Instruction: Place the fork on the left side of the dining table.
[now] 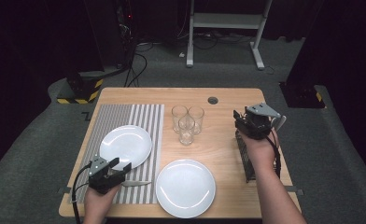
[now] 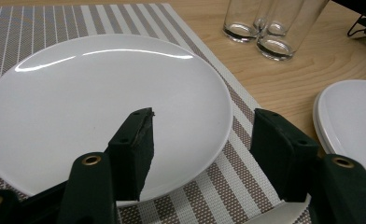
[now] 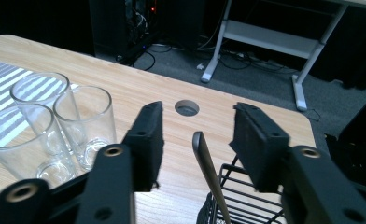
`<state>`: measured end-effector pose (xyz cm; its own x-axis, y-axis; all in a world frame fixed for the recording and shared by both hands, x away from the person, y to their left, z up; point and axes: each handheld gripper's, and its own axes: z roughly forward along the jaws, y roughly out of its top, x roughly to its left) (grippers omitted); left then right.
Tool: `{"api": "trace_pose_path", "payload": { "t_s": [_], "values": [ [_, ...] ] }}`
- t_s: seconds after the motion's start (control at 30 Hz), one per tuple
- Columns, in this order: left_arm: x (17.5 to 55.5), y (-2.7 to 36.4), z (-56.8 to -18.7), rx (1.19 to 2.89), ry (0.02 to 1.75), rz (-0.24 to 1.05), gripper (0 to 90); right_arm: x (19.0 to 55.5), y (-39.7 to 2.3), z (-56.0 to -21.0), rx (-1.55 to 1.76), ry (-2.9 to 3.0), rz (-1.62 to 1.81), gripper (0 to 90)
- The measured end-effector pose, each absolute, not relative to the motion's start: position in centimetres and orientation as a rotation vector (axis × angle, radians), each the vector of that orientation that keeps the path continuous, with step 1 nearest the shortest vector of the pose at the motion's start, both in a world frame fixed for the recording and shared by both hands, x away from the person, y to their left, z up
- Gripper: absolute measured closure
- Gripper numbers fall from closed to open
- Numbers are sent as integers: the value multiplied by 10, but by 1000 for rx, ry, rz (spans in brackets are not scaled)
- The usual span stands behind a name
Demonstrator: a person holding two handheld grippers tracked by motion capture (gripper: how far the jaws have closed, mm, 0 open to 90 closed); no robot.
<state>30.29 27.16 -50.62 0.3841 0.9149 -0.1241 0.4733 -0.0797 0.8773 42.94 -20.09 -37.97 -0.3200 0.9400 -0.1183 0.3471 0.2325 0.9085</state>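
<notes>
The right tool (image 3: pixel 195 140) is straddling a utensil handle (image 3: pixel 208 172) in the wire basket (image 3: pixel 246 198), not yet grasping; the left tool (image 2: pixel 204 140), released, is hovering over a plate (image 2: pixel 78 102).

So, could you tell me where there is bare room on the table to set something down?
Bare wood lies at the far right, between the three glasses and the wire rack, around the round hole. The striped placemat is free at its far left corner. It is crowded near the front, where two plates and a knife lie.
</notes>
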Motion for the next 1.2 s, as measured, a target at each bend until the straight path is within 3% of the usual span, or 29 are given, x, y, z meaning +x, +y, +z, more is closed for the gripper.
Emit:
{"api": "trace_pose_path", "payload": {
  "t_s": [0.53, 1.2],
  "values": [
    [303, 273, -506, 1704, 1234, 596, 396, 434, -201, -384, 1220, 1828, 1033, 792],
    [303, 271, -508, 1716, 1234, 581, 397, 418, -218, -372, 1176, 1772, 1084, 854]
  ]
}}
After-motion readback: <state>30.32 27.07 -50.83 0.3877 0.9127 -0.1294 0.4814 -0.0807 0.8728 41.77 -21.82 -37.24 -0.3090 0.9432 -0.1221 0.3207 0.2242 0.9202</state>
